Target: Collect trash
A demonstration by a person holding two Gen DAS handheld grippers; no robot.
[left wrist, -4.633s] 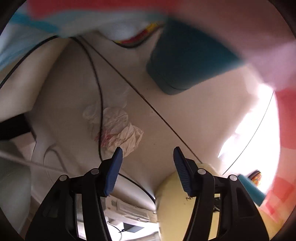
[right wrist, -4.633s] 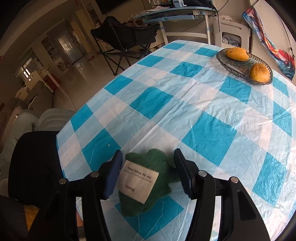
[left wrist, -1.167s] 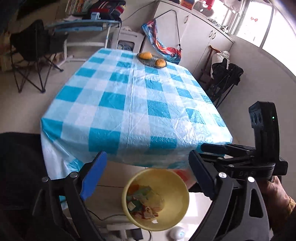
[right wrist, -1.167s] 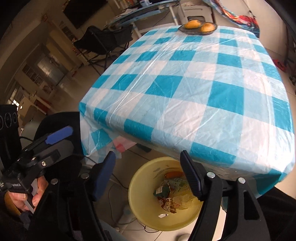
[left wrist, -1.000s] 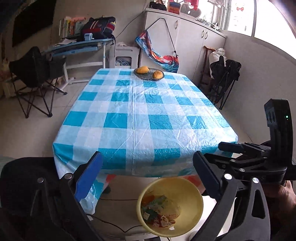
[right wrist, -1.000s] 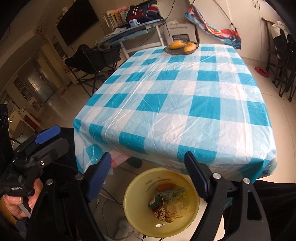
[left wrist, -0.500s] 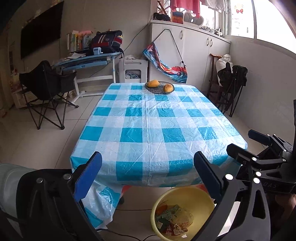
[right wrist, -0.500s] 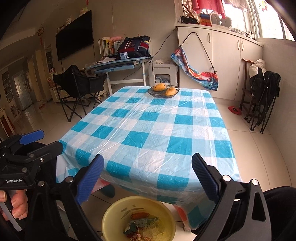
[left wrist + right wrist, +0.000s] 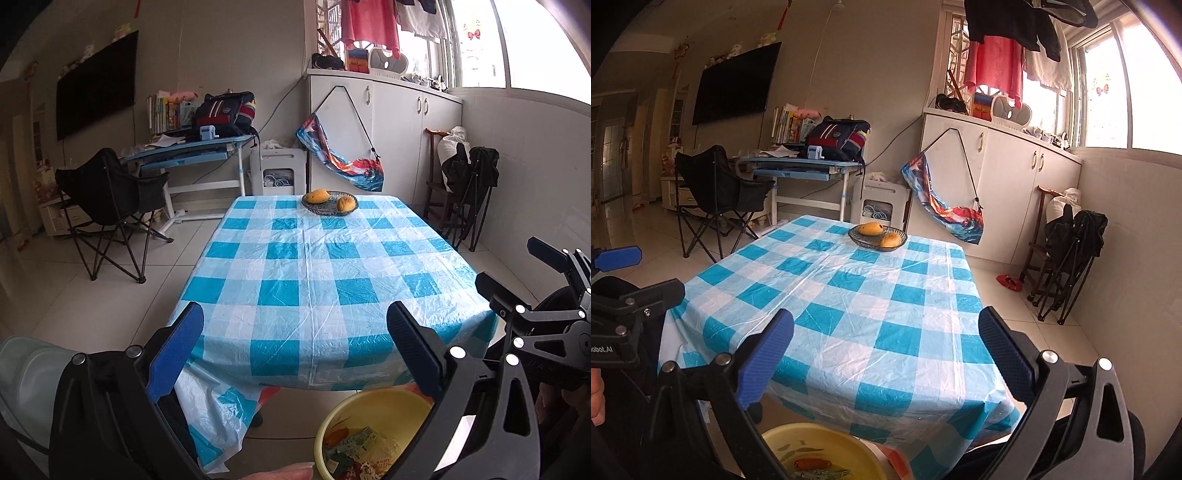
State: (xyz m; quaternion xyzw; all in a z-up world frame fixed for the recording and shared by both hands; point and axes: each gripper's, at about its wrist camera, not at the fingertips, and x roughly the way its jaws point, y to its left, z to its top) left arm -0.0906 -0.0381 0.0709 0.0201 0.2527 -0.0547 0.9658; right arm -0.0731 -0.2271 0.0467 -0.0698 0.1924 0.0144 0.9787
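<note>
**Claw clearance at table edge**

Left claw (image 9: 295, 347) and right claw (image 9: 886, 349) are spread wide, holding nothing. The table (image 9: 310, 258) near edge crosses mid-frame. The yellow bin (image 9: 332, 432) of trash (image 9: 354, 450) sits on the floor, bottom of frame, just below that edge.

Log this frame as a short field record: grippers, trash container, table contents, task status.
left gripper: open, empty, raised facing the table
right gripper: open, empty
yellow basin: on the floor at the table's near edge, holding mixed trash
table: blue-checked cover, only a fruit dish with two mangoes at the far end
task status: no loose trash visible on the tabletop
</note>
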